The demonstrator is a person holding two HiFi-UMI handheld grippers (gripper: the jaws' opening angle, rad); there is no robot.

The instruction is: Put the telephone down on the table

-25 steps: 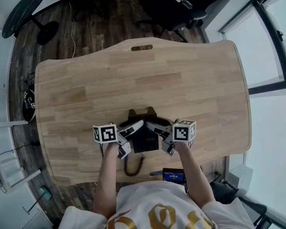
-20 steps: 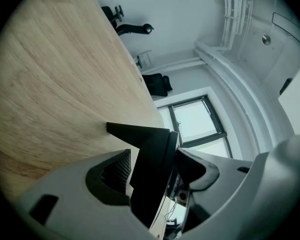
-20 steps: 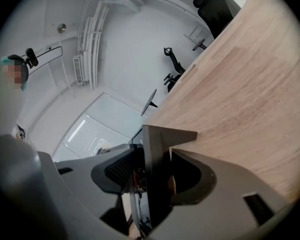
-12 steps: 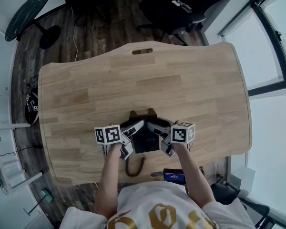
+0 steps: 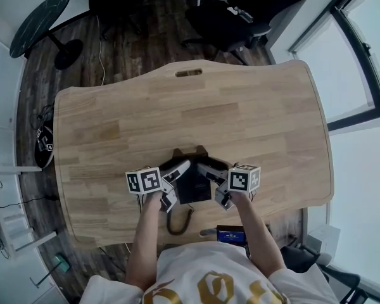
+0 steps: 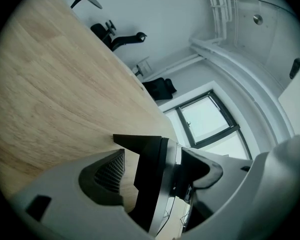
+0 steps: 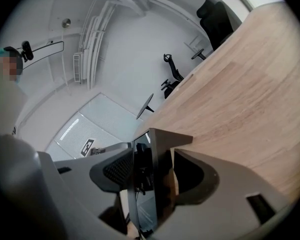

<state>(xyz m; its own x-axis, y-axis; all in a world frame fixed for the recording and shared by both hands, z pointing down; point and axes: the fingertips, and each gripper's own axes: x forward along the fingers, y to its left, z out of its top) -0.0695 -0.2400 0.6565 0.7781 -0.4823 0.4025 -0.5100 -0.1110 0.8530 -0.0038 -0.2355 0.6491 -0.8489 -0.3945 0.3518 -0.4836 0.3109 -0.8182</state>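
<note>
The black telephone [image 5: 193,183] rests on the wooden table [image 5: 114,138] near its front edge, its coiled cord [image 5: 177,223] trailing toward the person. My left gripper [image 5: 176,185] straddles the telephone's left side and my right gripper [image 5: 215,184] its right side. Both pairs of jaws are opening. In the left gripper view the telephone [image 6: 147,154] stands between the jaws of the left gripper [image 6: 162,166] with bare wood showing beside one pad. In the right gripper view the telephone [image 7: 162,139] sits between the jaws of the right gripper [image 7: 157,171], a gap on one side.
A small dark device with a blue screen [image 5: 231,234] sits at the person's waist by the table edge. Black office chairs [image 5: 240,11] stand beyond the far edge, a round black side table [image 5: 41,14] at the far left. Windows run along the right.
Both grippers' jaws have spread a little away from the telephone's sides. The hands have stayed where they were and the telephone has not moved on the table.
</note>
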